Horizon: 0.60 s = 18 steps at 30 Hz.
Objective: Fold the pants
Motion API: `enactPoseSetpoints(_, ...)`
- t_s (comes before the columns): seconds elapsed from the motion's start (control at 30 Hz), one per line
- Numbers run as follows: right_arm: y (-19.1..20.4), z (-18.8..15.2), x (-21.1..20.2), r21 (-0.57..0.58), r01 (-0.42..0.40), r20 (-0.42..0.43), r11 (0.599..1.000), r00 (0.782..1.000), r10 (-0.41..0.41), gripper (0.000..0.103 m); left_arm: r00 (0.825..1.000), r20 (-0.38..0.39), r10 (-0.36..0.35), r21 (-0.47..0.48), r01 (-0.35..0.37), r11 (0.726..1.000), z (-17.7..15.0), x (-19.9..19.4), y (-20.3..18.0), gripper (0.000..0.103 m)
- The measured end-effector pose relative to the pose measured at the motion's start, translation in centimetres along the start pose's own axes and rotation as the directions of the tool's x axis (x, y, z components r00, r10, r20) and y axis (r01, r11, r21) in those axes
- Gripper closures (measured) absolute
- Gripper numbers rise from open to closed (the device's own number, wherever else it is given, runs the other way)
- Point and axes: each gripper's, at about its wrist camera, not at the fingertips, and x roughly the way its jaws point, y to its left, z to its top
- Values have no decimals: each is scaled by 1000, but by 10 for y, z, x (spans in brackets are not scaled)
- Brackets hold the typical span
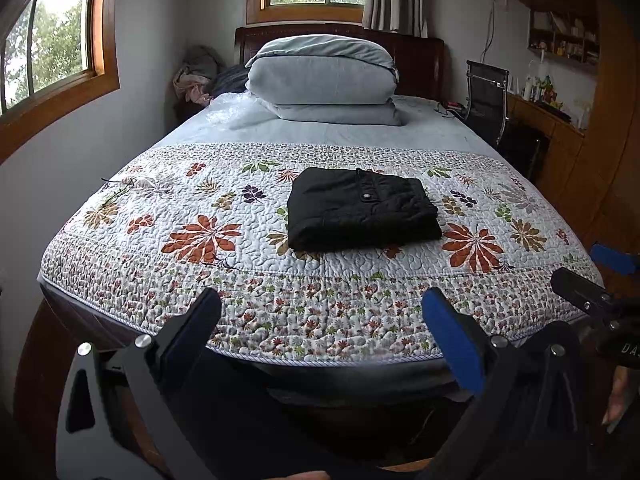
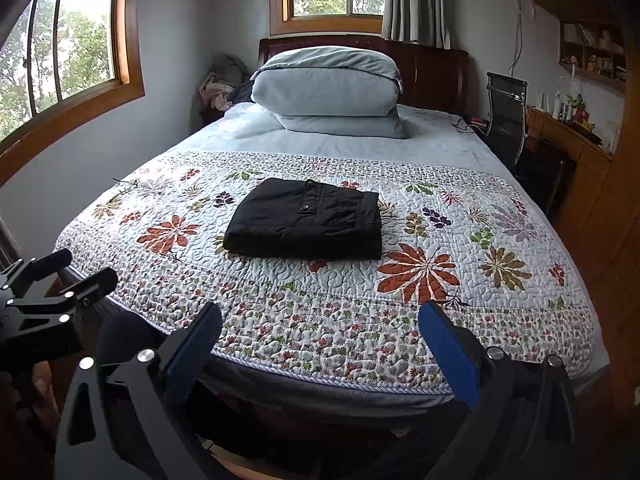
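A: Left claw point(image 1: 322, 312), left wrist view: both fingers at the bottom of the frame, spread wide, released, nothing between them. The blue pad point(image 1: 452, 344) on the lower right finger faces inward. Both fingertips sit over the near edge of the bed.

B: Right claw point(image 2: 320, 320), right wrist view: same posture. Fingers wide apart at the bottom of the frame, released, holding nothing. The left claw also shows at the left edge of this view, its black fingers parted; likewise the right claw appears at the right edge of the left wrist view.

A: Surface past the claws: floral quilt point(image 1: 208, 240) covering the near half of the bed, pale blue sheet point(image 1: 320, 134) beyond it.

B: Task item: black pants point(image 1: 360, 210), folded into a compact rectangle, lying flat on the quilt at the frame centre, well apart from both claws. In the right wrist view the pants point(image 2: 306, 220) sit just left of centre. A button is visible on the top layer.

A: Farther out: folded grey duvet point(image 1: 322, 78) stacked at the head of the bed, upper centre, against the dark wooden headboard point(image 1: 420, 64).

B: Periphery: windows at upper left and top centre, black chair point(image 1: 486, 96) and wooden desk point(image 1: 556, 120) at the right.
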Motion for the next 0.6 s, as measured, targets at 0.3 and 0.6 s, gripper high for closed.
enactPoseSetpoints(0.3,1,0,0,-6,0,1,1000,1000,0,4,1000,-5,-3,-6,3,1000,0,0,1,3)
enactPoseSetpoints(0.6,3,0,1,-8,-2,1,1000,1000,2,4,1000,0,-2,-7,2,1000,1,0,1,3)
